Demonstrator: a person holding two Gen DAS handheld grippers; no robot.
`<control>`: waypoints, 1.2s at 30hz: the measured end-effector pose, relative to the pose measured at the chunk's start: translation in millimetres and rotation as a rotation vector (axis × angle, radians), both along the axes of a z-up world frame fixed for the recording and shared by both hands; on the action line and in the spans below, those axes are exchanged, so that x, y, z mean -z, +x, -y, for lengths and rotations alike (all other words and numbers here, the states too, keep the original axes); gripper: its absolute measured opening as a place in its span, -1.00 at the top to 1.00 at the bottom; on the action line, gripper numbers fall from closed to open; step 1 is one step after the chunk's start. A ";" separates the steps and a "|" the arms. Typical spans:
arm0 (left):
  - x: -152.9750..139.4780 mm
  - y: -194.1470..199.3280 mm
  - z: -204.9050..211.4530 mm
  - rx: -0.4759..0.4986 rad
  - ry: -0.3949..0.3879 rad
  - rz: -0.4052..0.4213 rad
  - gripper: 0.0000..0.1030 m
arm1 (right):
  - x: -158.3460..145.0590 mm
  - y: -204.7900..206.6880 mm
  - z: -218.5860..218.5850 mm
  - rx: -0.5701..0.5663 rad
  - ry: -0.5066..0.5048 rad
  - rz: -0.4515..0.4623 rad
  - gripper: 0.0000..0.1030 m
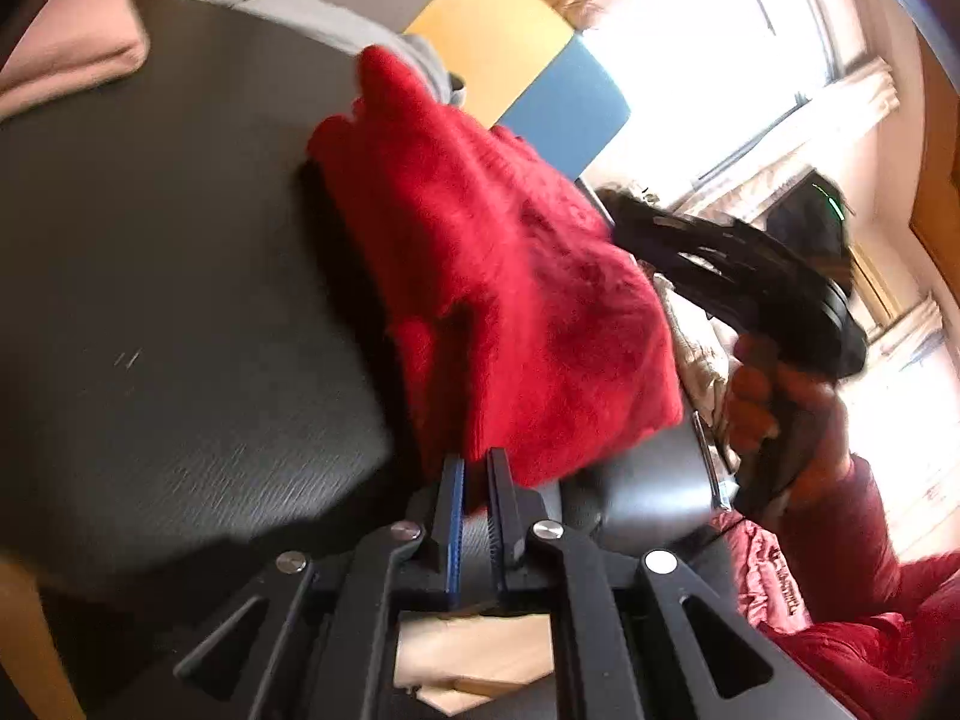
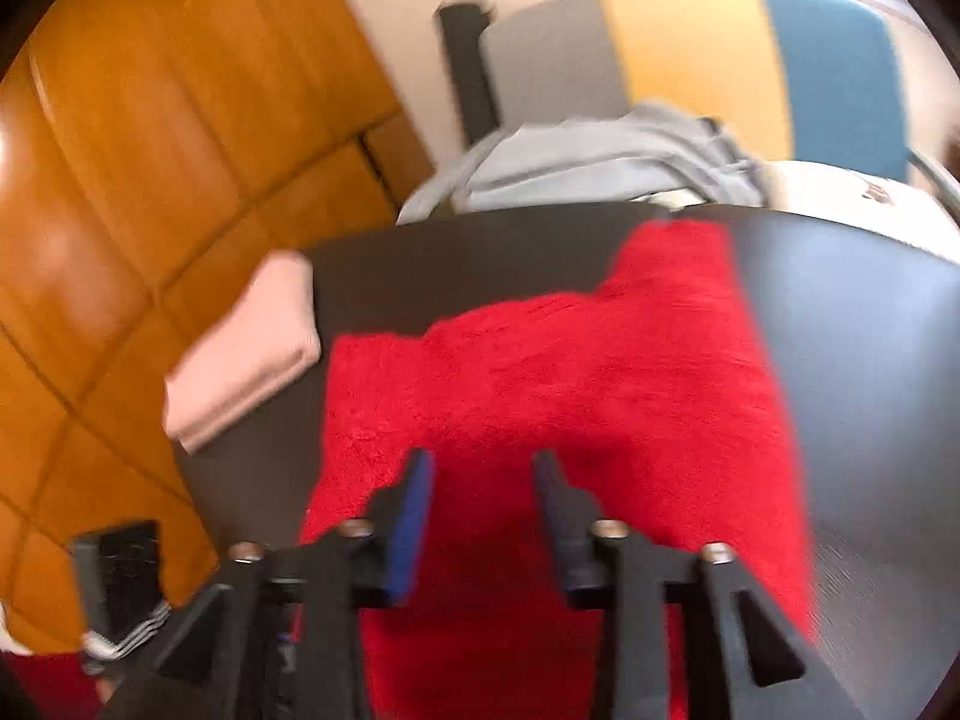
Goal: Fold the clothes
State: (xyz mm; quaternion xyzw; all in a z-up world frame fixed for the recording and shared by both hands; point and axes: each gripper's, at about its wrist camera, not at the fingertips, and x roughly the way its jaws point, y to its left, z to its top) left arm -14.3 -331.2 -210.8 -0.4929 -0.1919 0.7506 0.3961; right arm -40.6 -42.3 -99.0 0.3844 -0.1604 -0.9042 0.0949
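One red garment pinched by left hand-held gripper; right hand-held gripper spread apart.

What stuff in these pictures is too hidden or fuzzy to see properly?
- Left gripper: in the left wrist view, the red sweater covers its fingertips, so whether it pinches the cloth is unclear.
- Red sweater's near hem: in the right wrist view, cut off by the bottom edge behind the right gripper.
- Grey garment: right wrist view, partly hidden behind the dark table edge, and blurred.
- Folded pink cloth: left wrist view, cut off by the lens edge.
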 end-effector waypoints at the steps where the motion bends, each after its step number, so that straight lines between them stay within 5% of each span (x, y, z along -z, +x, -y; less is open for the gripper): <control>1: 1.2 -2.0 2.2 -0.010 0.010 0.016 0.84 | -0.6 12.6 -4.8 0.003 0.004 0.009 0.16; 6: -16.3 -7.2 6.4 -0.070 0.065 -0.024 0.85 | 3.9 80.3 -25.8 -0.005 0.019 0.071 0.16; 10: -39.9 -16.6 -14.0 -0.086 0.018 -0.109 0.60 | 27.0 102.3 -31.2 0.033 -0.010 0.156 0.16; 18: -25.9 -21.2 -77.0 -0.014 -0.141 -0.075 0.39 | 67.5 83.4 -53.5 0.151 -0.298 0.186 0.17; 19: -27.2 -19.6 -80.0 -0.011 -0.166 -0.100 0.39 | 72.5 81.0 -56.3 0.165 -0.334 0.189 0.21; 21: -29.3 -17.2 -85.7 -0.006 -0.213 -0.139 0.39 | 82.7 76.3 -61.8 0.195 -0.406 0.197 0.86; 22: -29.8 -16.9 -88.3 -0.003 -0.235 -0.150 0.39 | 85.0 75.5 -64.3 0.206 -0.433 0.195 0.86; 28: -30.5 -19.7 -90.1 0.024 -0.241 -0.116 0.39 | 39.7 105.6 -68.8 0.215 -0.282 0.126 0.90; 32: -29.6 -15.3 -89.1 0.061 -0.293 -0.177 0.39 | 84.2 101.9 -74.9 0.268 -0.189 0.286 0.97; 36: -32.9 -15.3 -88.3 0.075 -0.289 -0.186 0.36 | 90.3 101.3 -78.4 0.294 -0.241 0.264 0.97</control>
